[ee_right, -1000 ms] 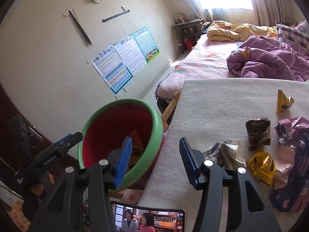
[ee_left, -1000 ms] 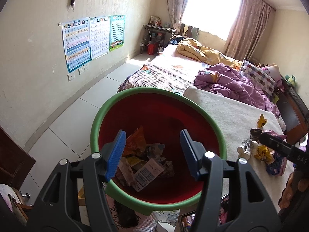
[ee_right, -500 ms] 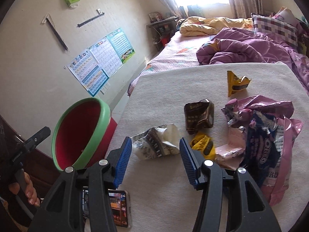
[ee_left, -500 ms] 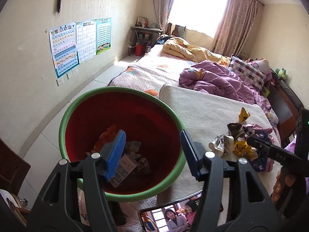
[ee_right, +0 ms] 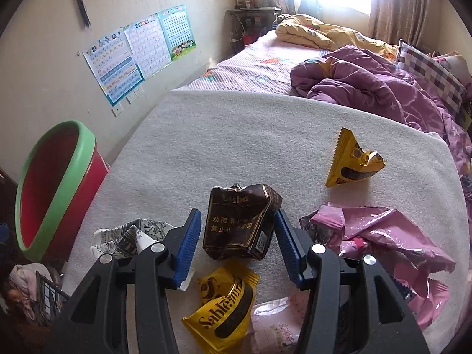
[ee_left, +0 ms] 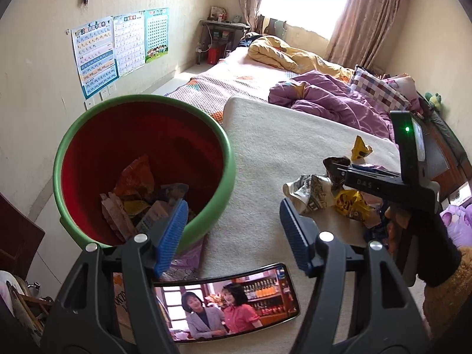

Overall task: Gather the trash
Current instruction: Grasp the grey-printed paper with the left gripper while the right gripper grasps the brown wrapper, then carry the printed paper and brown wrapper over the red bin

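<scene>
Left claw (ee_left: 233, 230) black-framed with ribbed blue pads and silver screws, right claw (ee_right: 237, 243) alike, black glove

1. My right hand-held gripper (ee_right: 237, 243) has left the red bin (ee_right: 56, 188) and dropped over the bed, its open jaws now straddling the brown cigarette pack (ee_right: 240, 222).
2. My left hand-held gripper (ee_left: 233, 231) slid from above the bin toward the bed, jaws just opening wider, nothing between them.

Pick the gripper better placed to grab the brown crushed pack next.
Right. The right gripper has its open jaws either side of the brown pack; the left gripper, empty, sits nearer the bin.
</scene>
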Demonstrator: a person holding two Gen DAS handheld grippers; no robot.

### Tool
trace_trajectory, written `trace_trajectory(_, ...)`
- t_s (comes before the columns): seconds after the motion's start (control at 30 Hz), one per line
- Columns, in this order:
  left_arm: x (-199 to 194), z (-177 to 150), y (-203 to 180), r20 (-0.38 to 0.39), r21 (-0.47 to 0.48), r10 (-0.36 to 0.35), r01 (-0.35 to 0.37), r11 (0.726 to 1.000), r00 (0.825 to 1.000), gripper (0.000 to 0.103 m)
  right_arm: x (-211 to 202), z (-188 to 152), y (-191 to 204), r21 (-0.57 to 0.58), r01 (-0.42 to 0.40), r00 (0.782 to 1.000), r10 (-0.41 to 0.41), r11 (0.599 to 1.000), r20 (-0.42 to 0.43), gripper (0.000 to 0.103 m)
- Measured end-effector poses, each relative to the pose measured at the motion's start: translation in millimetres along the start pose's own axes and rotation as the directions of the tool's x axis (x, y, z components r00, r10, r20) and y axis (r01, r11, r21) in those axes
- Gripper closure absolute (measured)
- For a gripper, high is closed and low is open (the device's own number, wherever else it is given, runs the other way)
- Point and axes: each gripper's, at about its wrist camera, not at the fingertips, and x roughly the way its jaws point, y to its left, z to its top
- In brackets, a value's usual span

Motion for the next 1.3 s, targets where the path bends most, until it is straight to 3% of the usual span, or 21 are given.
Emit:
trace_trajectory(0.03,3.0,-1.5,-3.9,-0.008,0.001,0.001,-0.001,1.000,1.000,0.041,1.1,-0.2,-3.0,0.004,-0.018,1.000,0.018,1.000,-0.002,0.058)
trace_trajectory(0.07,6.3,-2.2,-9.0,-0.017,0.004,-0.002,0.002,1.000,1.000,0.041,0.8,-0.4,-5.8,0.003,-0.025,1.000,0.025,1.000,0.000,0.072)
trace_trajectory(0.1,9.7,-2.5,-13.9,-0.028,0.010,-0.007,0.007,1.000,1.000,0.041,0.3,-0.3,-8.2,0.001,-0.044,0.999,0.044,0.999,-0.008,0.076)
trace_trajectory(0.33,45.9,9.6,-58.9,-0.079,0.078,-0.071,0.077,0.994,0.994,0.034,-54.1,-5.8,-24.2,0.035,-0.199,0.975,0.194,0.979,0.112,0.076)
trace_trajectory(0.6,108.4,15.7,-79.8,-0.231,0.050,-0.110,0.125,0.991,0.967,0.034,-96.3,-14.3,-49.1,0.089,-0.255,0.955,0.236,0.963,0.179,0.076)
trace_trajectory(0.77,115.4,16.3,-85.5,-0.230,0.040,-0.097,0.109,0.993,0.968,0.035,-96.3,-24.4,-58.3,0.120,-0.257,0.957,0.236,0.959,0.167,0.076)
trace_trajectory(0.93,113.9,14.6,-85.9,-0.219,0.038,-0.092,0.103,0.994,0.971,0.045,-98.3,-30.1,-58.8,0.126,-0.259,0.956,0.236,0.958,0.173,0.076)
trace_trajectory(1.3,77.8,5.5,-82.4,-0.135,-0.010,-0.082,0.082,0.997,0.987,0.046,-107.2,-25.2,-45.1,0.090,-0.256,0.950,0.233,0.962,0.210,0.076)
